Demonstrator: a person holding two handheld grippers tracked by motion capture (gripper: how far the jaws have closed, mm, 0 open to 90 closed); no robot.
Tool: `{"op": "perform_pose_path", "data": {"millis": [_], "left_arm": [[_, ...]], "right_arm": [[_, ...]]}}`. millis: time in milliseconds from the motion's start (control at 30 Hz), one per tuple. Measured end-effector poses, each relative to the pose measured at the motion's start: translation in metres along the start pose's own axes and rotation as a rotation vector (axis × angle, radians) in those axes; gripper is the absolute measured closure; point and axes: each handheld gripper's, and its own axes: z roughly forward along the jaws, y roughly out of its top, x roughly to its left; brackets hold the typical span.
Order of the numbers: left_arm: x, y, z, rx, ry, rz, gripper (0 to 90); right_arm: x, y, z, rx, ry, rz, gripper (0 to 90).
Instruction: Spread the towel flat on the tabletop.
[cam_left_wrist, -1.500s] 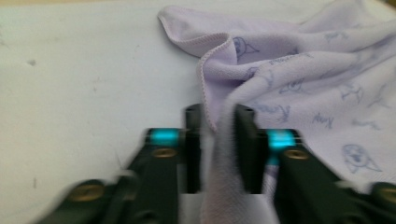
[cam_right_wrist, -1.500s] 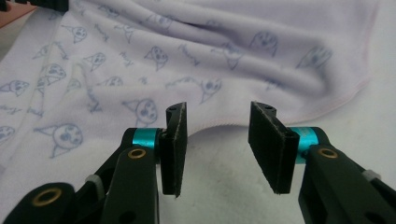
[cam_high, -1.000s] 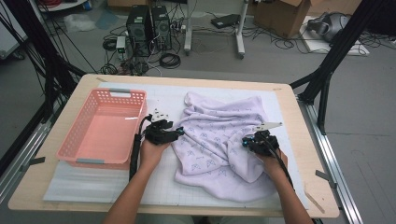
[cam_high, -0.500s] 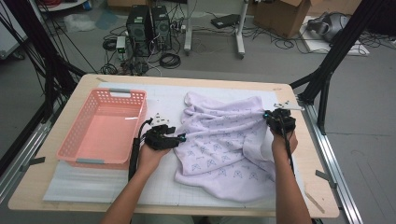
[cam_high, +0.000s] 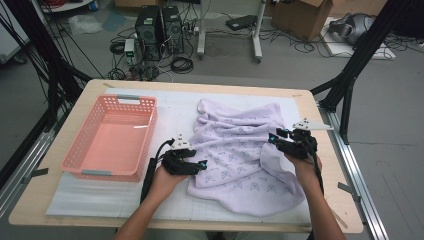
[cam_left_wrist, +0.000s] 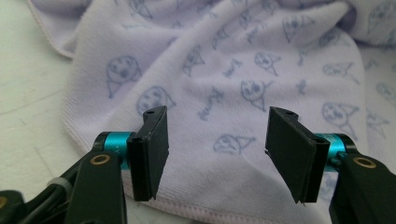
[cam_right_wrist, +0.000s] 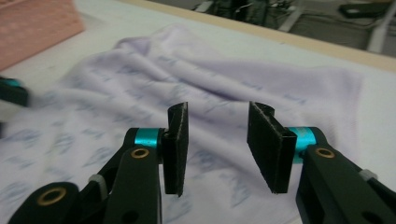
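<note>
towel (cam_high: 240, 155) | near edge cut off (left claw (cam_left_wrist: 217, 149) view) | claws agape

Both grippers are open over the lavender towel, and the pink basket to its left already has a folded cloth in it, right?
Not quite: the pink basket is empty, as the high view shows. The rest holds: left gripper and right gripper are open over the lavender towel.

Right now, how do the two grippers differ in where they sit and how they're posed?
The left gripper sits at the towel's left edge, near the basket; the right gripper is over the towel's right part. The left points rightward across the table, the right leftward. Both are open, jaws apart, with only towel behind them.
</note>
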Motion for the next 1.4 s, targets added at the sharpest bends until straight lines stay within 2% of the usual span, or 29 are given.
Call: {"op": "perform_pose_path", "data": {"millis": [67, 133, 200, 333, 433, 500, 533, 567, 600, 633, 700, 767, 900, 1033, 1133, 1200, 1267, 1300, 1400], "left_arm": [[-0.003, -0.002, 0.0, -0.003, -0.016, -0.007, 39.3], [-0.006, -0.004, 0.001, 0.009, -0.023, 0.005, 39.3], [-0.008, -0.005, 0.003, 0.017, -0.036, 0.006, 39.0], [-0.015, -0.007, 0.01, 0.043, -0.055, 0.028, 38.0], [-0.02, -0.007, 0.012, 0.048, -0.035, 0.058, 37.2], [-0.022, -0.007, 0.012, 0.051, -0.015, 0.082, 39.3], [-0.023, -0.008, 0.012, 0.046, -0.004, 0.101, 44.2], [-0.023, -0.008, 0.012, 0.043, -0.012, 0.102, 50.1], [-0.024, -0.008, 0.011, 0.038, -0.032, 0.098, 61.0], [-0.024, -0.008, 0.011, 0.037, -0.028, 0.105, 76.2], [-0.025, -0.006, 0.011, 0.025, 0.002, 0.117, 80.4], [-0.021, -0.005, 0.009, 0.003, 0.034, 0.107, 81.4], [-0.006, -0.001, 0.002, -0.053, 0.064, 0.046, 81.1], [0.009, 0.004, 0.001, -0.096, 0.117, -0.01, 81.3], [0.021, 0.009, 0.001, -0.115, 0.157, -0.062, 81.9], [0.029, 0.014, 0.002, -0.106, 0.178, -0.079, 82.0], [0.036, 0.019, 0.003, -0.114, 0.195, -0.107, 82.0], [0.039, 0.021, 0.005, -0.12, 0.2, -0.126, 82.0], [0.047, 0.026, 0.01, -0.126, 0.223, -0.142, 82.1]], "right_arm": [[0.007, -0.006, -0.007, 0.008, 0.035, -0.004, 56.7], [0.015, -0.014, -0.014, 0.029, 0.04, -0.042, 56.1], [0.018, -0.023, -0.018, 0.063, 0.049, -0.057, 53.4], [0.02, -0.04, -0.024, 0.087, 0.081, -0.034, 47.9], [0.021, -0.047, -0.024, 0.119, 0.069, -0.071, 46.0], [0.022, -0.051, -0.023, 0.13, 0.062, -0.069, 45.6], [0.022, -0.053, -0.022, 0.141, 0.059, -0.07, 45.6], [0.022, -0.055, -0.021, 0.146, 0.05, -0.084, 45.9], [0.022, -0.056, -0.019, 0.152, 0.046, -0.087, 46.1], [0.022, -0.057, -0.018, 0.157, 0.042, -0.085, 46.1], [0.021, -0.059, -0.017, 0.162, 0.033, -0.088, 46.4], [0.02, -0.06, -0.017, 0.166, 0.022, -0.092, 46.5], [0.017, -0.063, -0.016, 0.162, 0.019, -0.084, 46.5], [0.017, -0.059, -0.01, 0.15, 0.048, -0.073, 47.2], [0.019, -0.055, 0.0, 0.16, 0.06, -0.101, 54.5], [0.019, -0.052, 0.008, 0.176, 0.056, -0.111, 69.4], [0.016, -0.049, 0.013, 0.192, 0.026, -0.131, 83.8], [0.013, -0.048, 0.015, 0.188, -0.001, -0.136, 84.2], [0.0, -0.046, 0.02, 0.173, -0.066, -0.092, 84.9]]}}
